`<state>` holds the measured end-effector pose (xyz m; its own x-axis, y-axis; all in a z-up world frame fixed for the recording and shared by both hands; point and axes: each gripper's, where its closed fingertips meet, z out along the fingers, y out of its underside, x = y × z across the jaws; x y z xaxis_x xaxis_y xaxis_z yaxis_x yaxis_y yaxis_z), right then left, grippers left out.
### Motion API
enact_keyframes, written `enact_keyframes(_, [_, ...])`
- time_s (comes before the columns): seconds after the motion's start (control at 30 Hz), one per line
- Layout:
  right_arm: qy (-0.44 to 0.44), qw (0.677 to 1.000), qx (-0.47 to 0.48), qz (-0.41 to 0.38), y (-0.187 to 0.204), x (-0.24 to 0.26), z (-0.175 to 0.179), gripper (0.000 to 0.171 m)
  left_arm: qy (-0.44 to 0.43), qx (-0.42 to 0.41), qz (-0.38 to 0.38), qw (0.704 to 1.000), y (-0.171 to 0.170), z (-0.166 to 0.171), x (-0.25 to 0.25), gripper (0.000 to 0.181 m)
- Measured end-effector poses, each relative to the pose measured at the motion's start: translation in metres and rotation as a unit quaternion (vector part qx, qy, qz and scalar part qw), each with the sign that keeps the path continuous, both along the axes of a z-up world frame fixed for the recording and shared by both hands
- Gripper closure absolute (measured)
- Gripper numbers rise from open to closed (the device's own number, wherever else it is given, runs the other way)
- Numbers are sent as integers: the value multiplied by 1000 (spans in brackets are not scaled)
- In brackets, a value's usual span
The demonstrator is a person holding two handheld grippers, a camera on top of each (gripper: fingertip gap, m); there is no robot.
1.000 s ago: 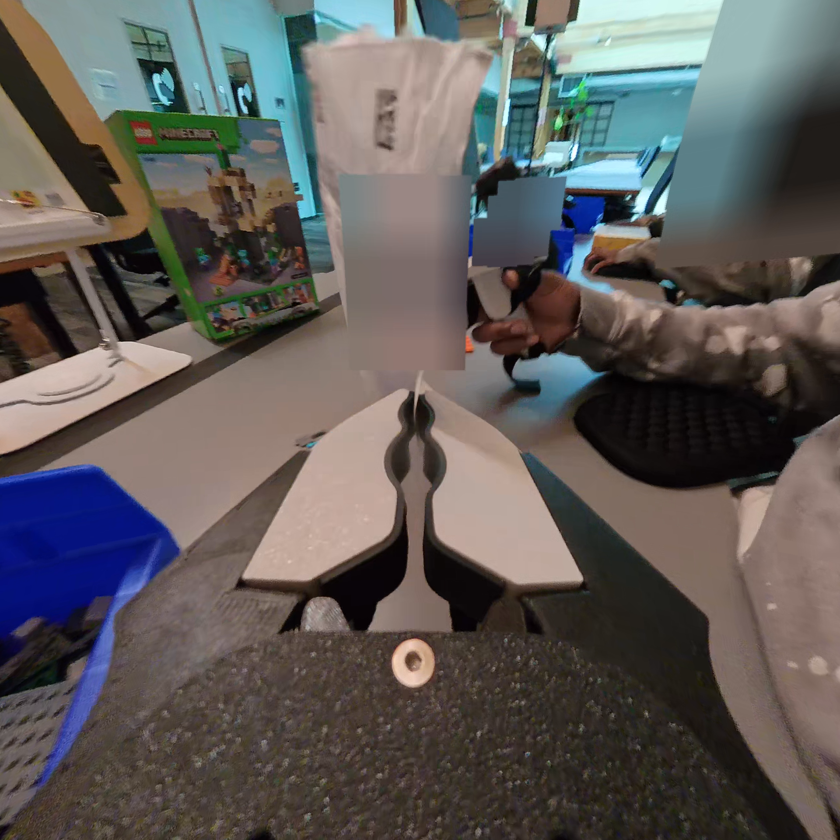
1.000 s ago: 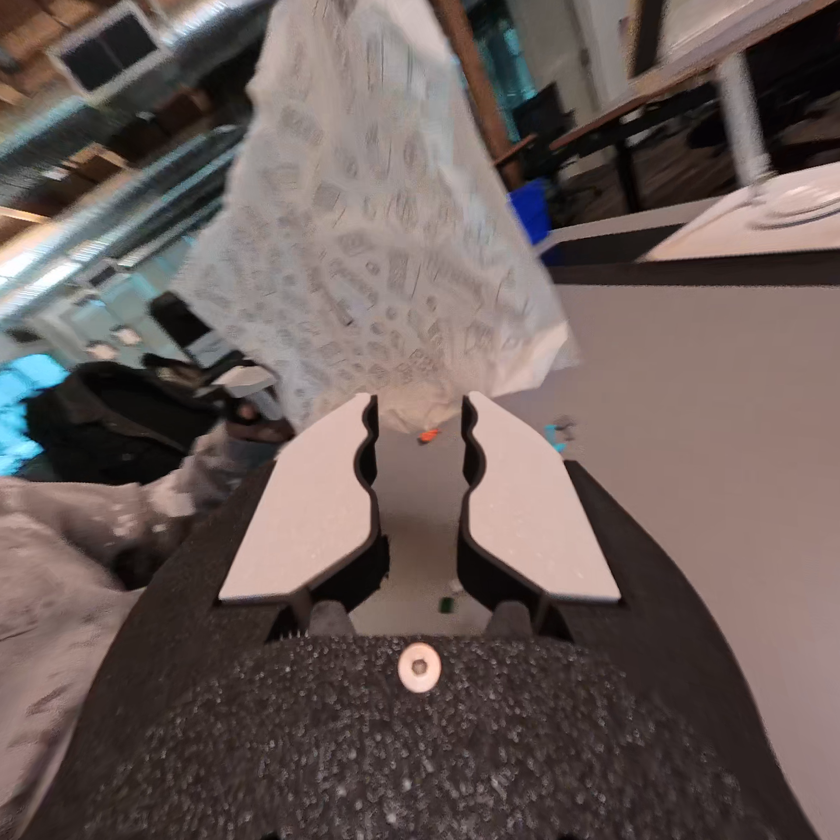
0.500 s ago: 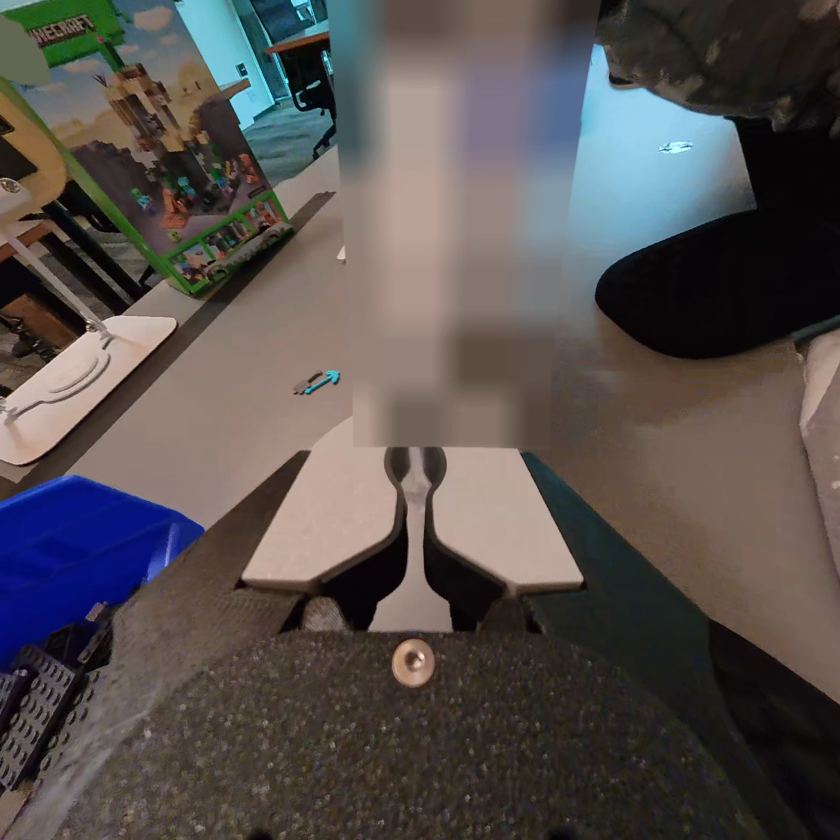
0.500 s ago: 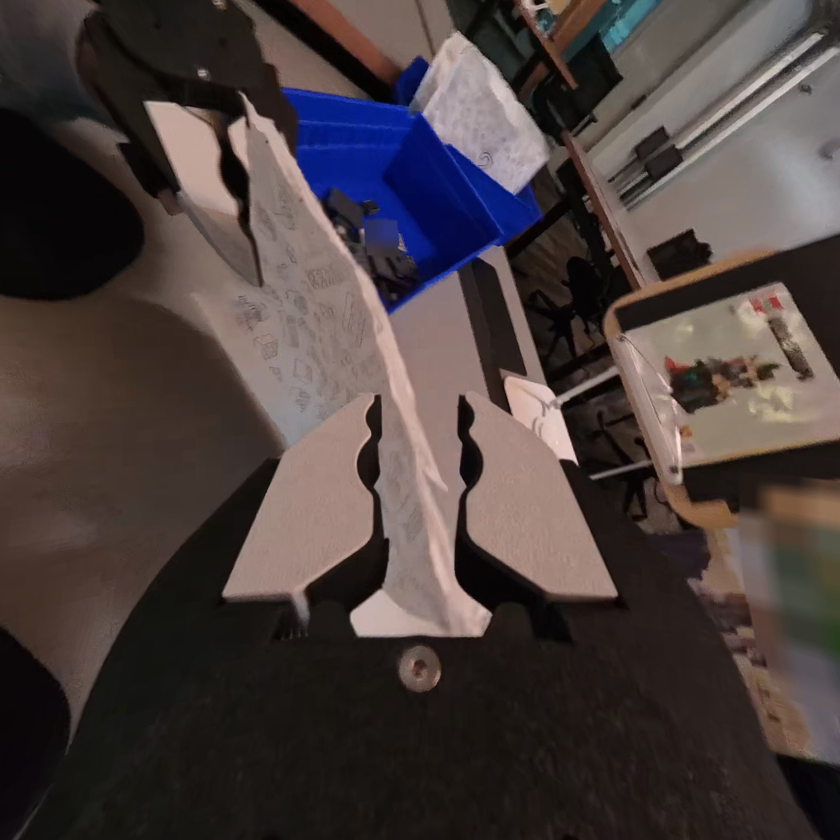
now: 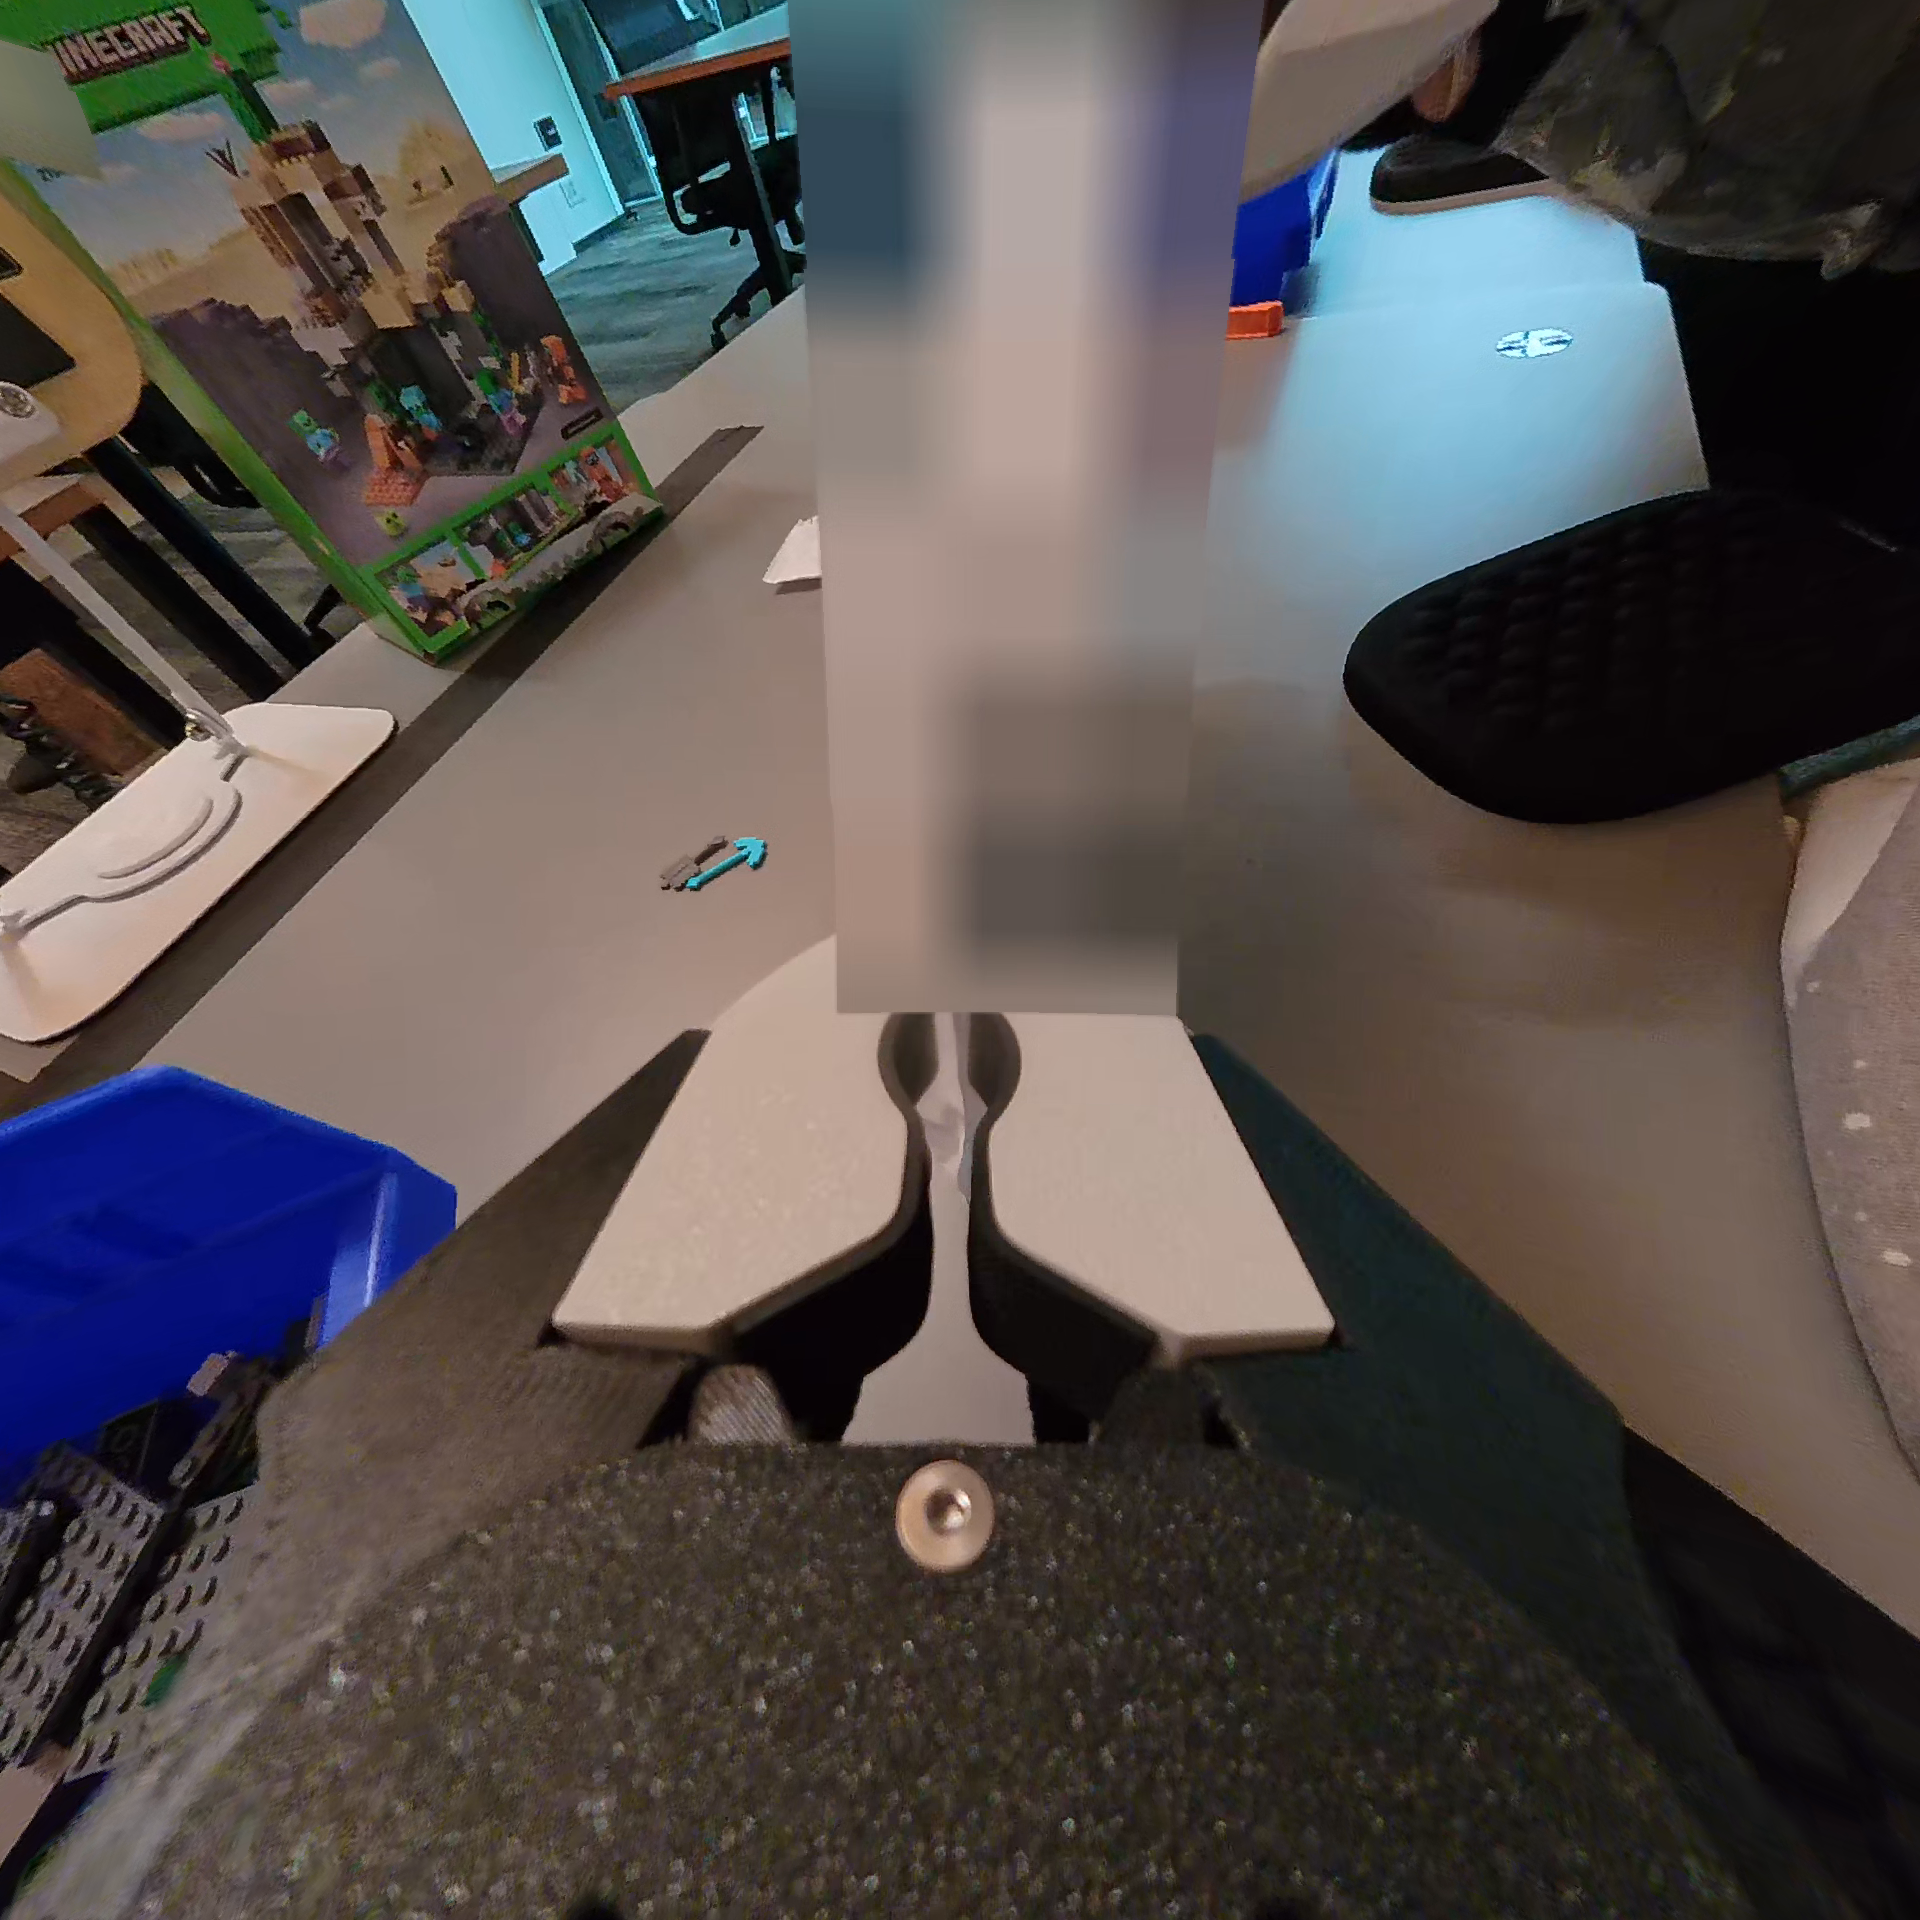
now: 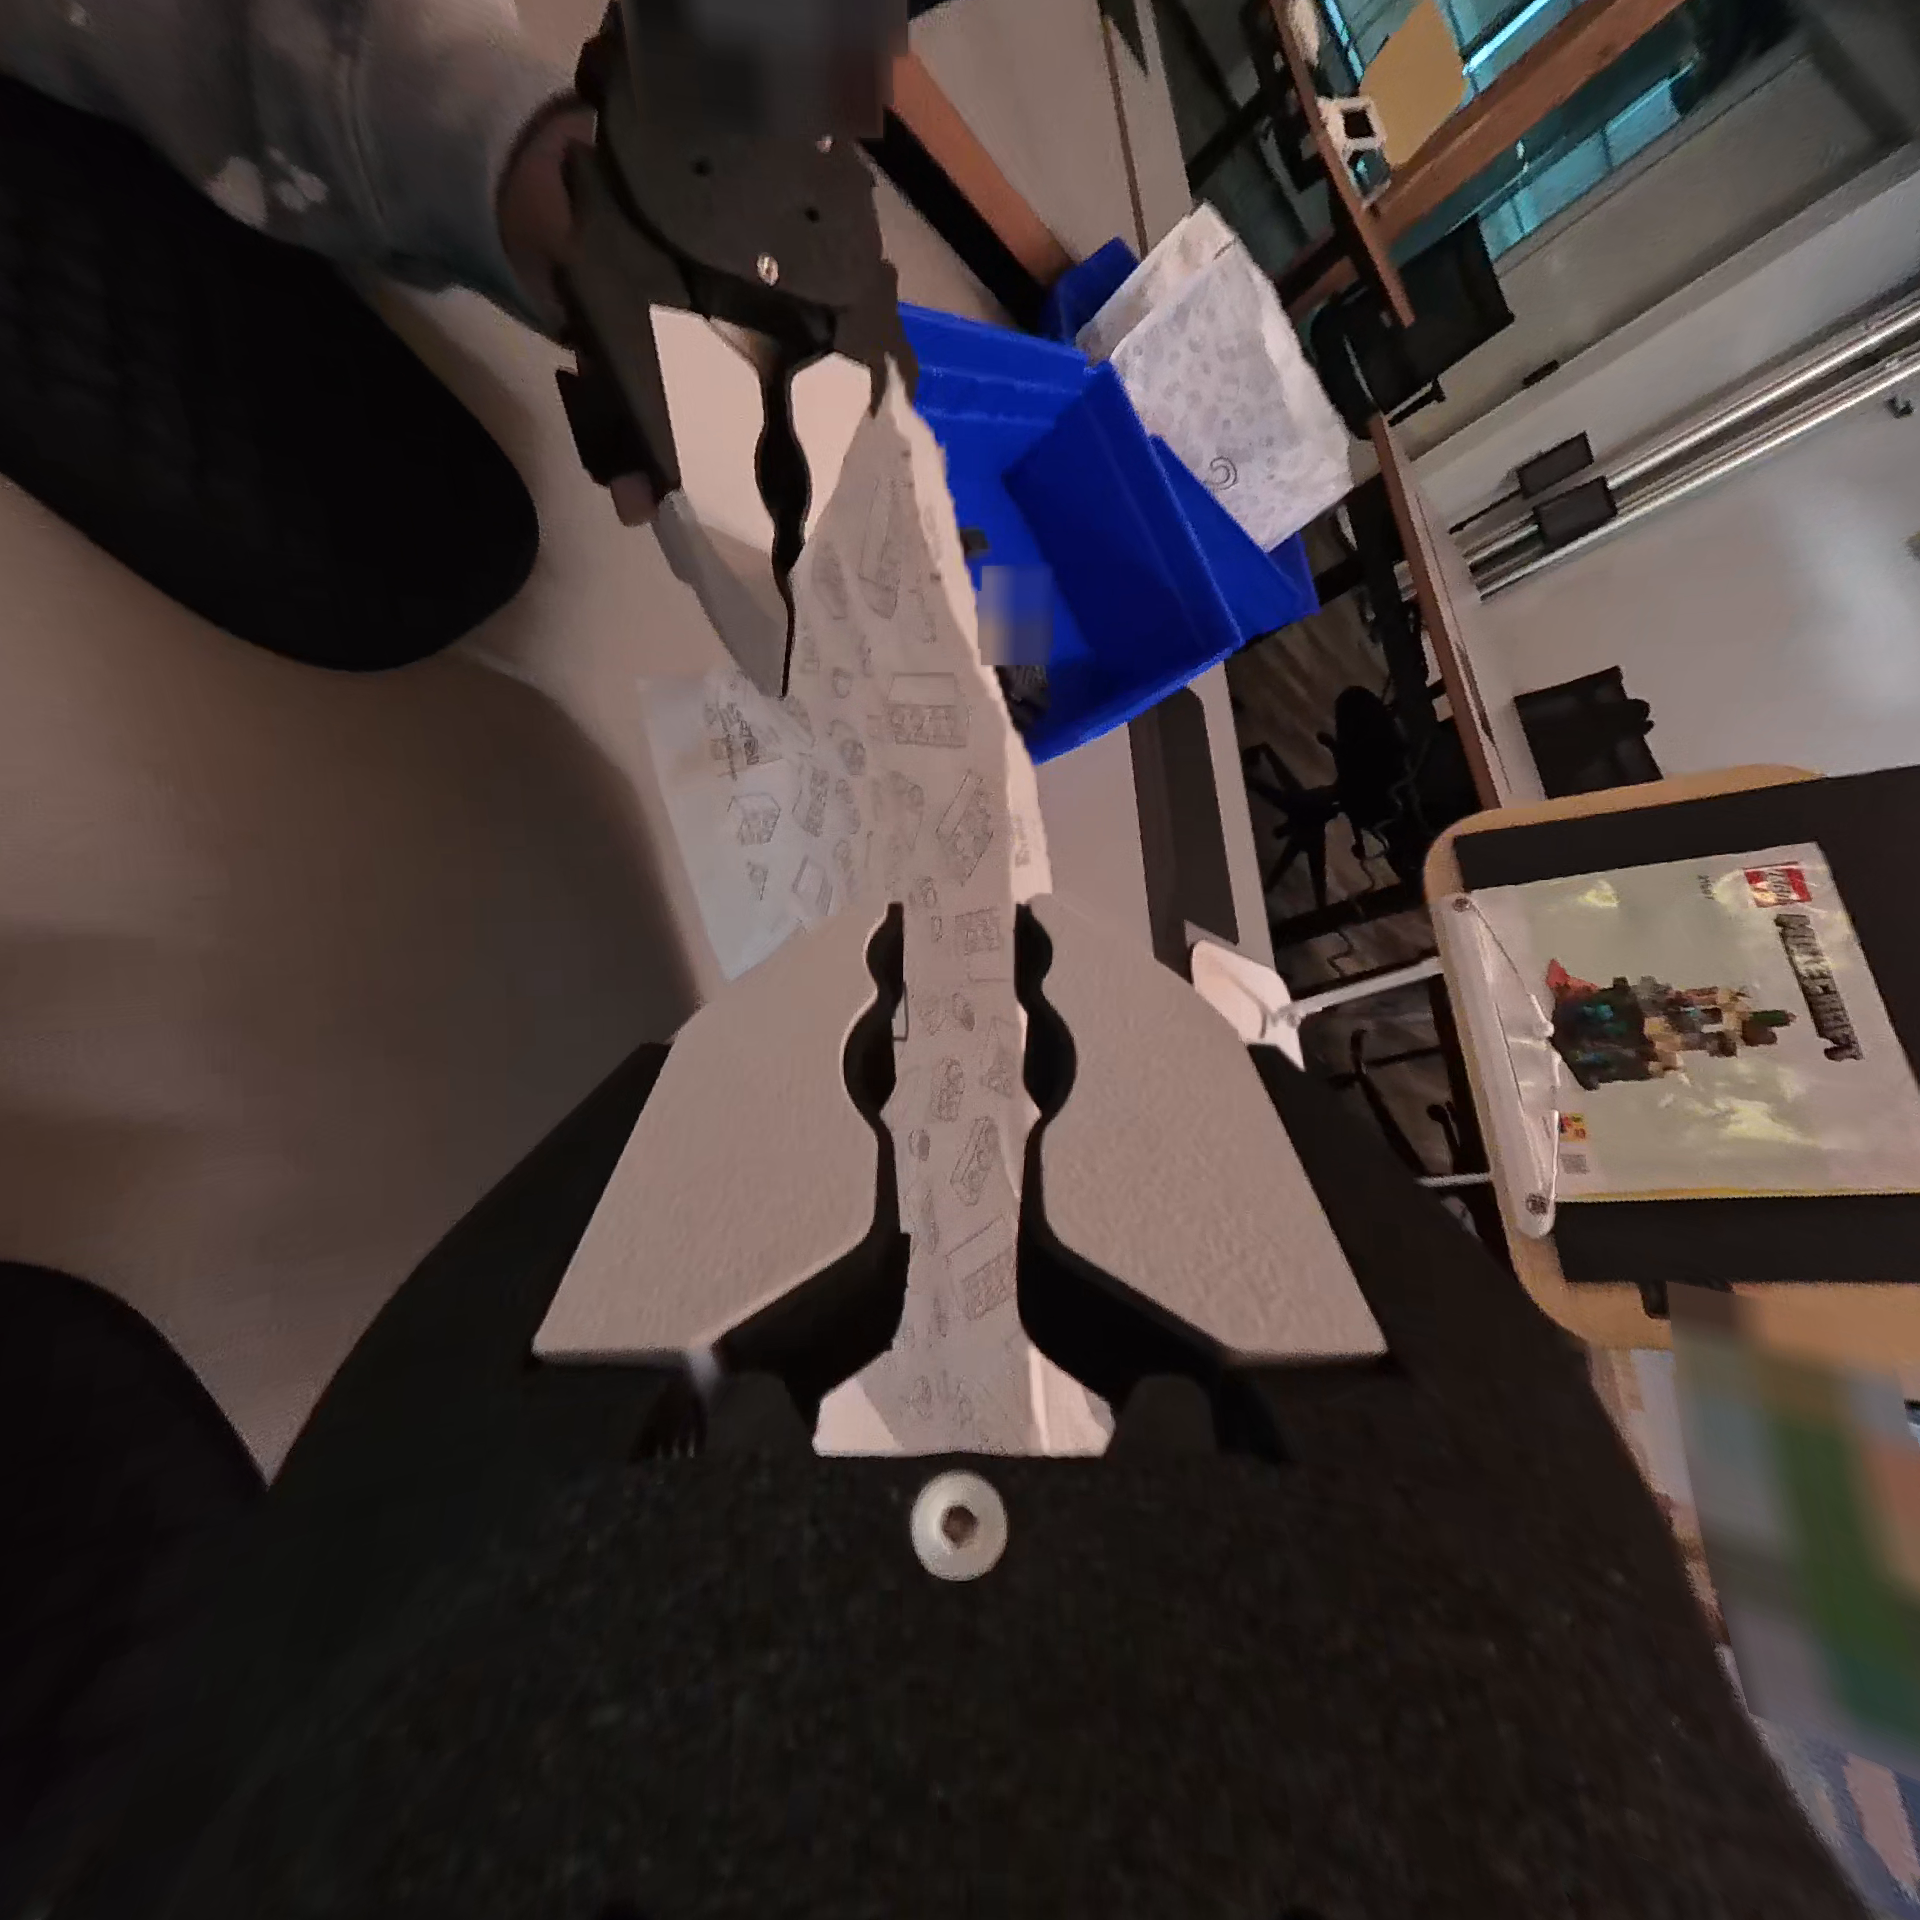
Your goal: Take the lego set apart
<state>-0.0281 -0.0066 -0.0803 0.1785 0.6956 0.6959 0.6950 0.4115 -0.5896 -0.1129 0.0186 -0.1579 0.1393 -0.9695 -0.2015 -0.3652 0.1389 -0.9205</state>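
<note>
My left tool (image 5: 948,1081) is clamped on one edge of the printed paper bag (image 6: 914,790), and my right tool (image 6: 956,997) pinches its other end, the bag stretched above the tabletop (image 5: 520,883). I should pull evenly apart, tearing slowly so bricks drop near the blue bin (image 5: 156,1226).

Grey desk (image 5: 540,831) runs long, dark seam along its edge. Beyond it: wood-topped table (image 5: 686,78) on black legs, black office chair (image 5: 727,208) on patterned carpet. Pale walls, glazed door (cool, bluish light). Wooden shelving (image 6: 1455,156) overhead.
</note>
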Motion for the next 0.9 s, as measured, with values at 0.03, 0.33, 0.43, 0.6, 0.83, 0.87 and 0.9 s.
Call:
enact_keyframes(0.03, [-9, 1000, -1, -6, 2, 1, -4, 151, 0, 1, 0, 1000, 0, 0, 0, 181])
enact_keyframes(0.33, [-12, 1000, 1, -25, 12, 6, -1, 149, 5, 3, -2, 1000, -1, -1, 1, 181])
enact_keyframes(0.43, [-32, 999, -10, -35, 15, 9, -9, 150, 2, 0, -4, 1000, -2, 0, 2, 181])
enact_keyframes(0.6, [-31, 999, 4, -39, 16, 10, -5, 151, 4, -6, -5, 1000, -3, -1, 1, 181])
enact_keyframes(0.83, [-17, 1000, -5, -23, 5, 6, 2, 152, 3, -8, -5, 1000, -3, -1, 1, 181])
enact_keyframes(0.87, [-22, 999, -7, -24, 5, 6, -1, 152, 3, -8, -5, 1000, -3, -1, 1, 181])
enact_keyframes(0.9, [-27, 999, -10, -25, 6, 7, -3, 152, 3, -8, -6, 1000, -4, -1, 2, 181])
